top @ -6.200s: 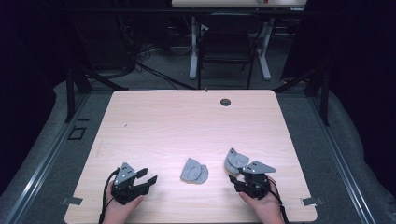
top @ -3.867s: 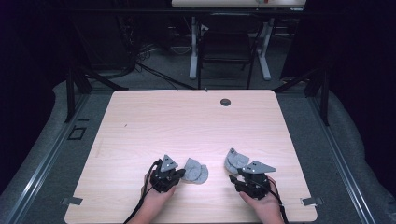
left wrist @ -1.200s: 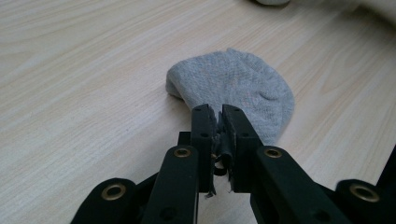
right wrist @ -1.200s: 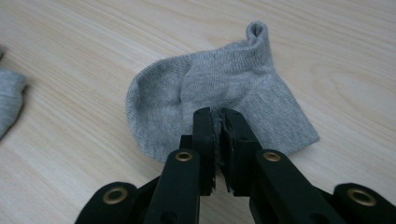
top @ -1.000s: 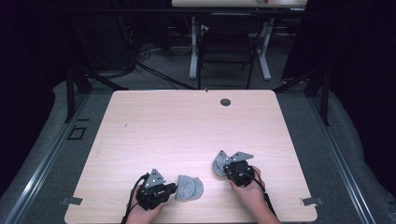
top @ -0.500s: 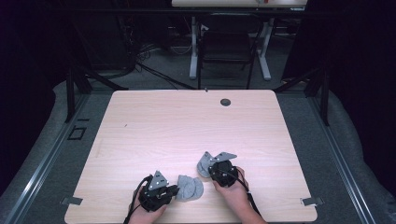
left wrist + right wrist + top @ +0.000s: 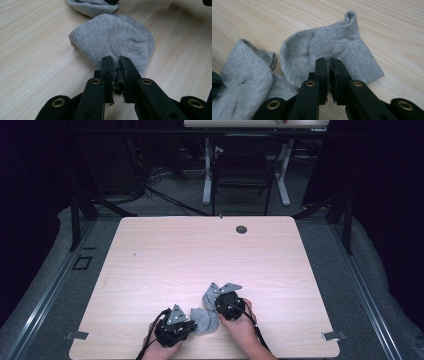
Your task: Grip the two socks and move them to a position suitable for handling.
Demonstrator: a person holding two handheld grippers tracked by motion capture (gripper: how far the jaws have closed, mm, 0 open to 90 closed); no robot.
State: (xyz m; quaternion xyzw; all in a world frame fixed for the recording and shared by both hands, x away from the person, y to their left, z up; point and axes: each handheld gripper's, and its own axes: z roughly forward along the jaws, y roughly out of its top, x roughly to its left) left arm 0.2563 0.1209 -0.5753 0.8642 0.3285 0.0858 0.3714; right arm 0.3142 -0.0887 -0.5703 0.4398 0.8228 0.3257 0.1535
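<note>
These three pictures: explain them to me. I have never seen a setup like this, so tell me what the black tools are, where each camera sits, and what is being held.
A person sits at a wooden table with a hand-held two-fingered gripper in each hand. The high view looks down from above; there the left gripper and right gripper sit close together near the front edge. The other two pictures come from cameras riding on each gripper, looking along its black fingers. Two grey ankle socks lie on the table. The left gripper pinches the left sock; the right gripper pinches the right sock.

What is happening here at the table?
A person holds a hand-held gripper in each hand at a wooden table. The left hand-held gripper is shut on one grey sock. The right hand-held gripper is shut on a second grey sock. The two socks lie side by side, close to the table's near edge.
</note>
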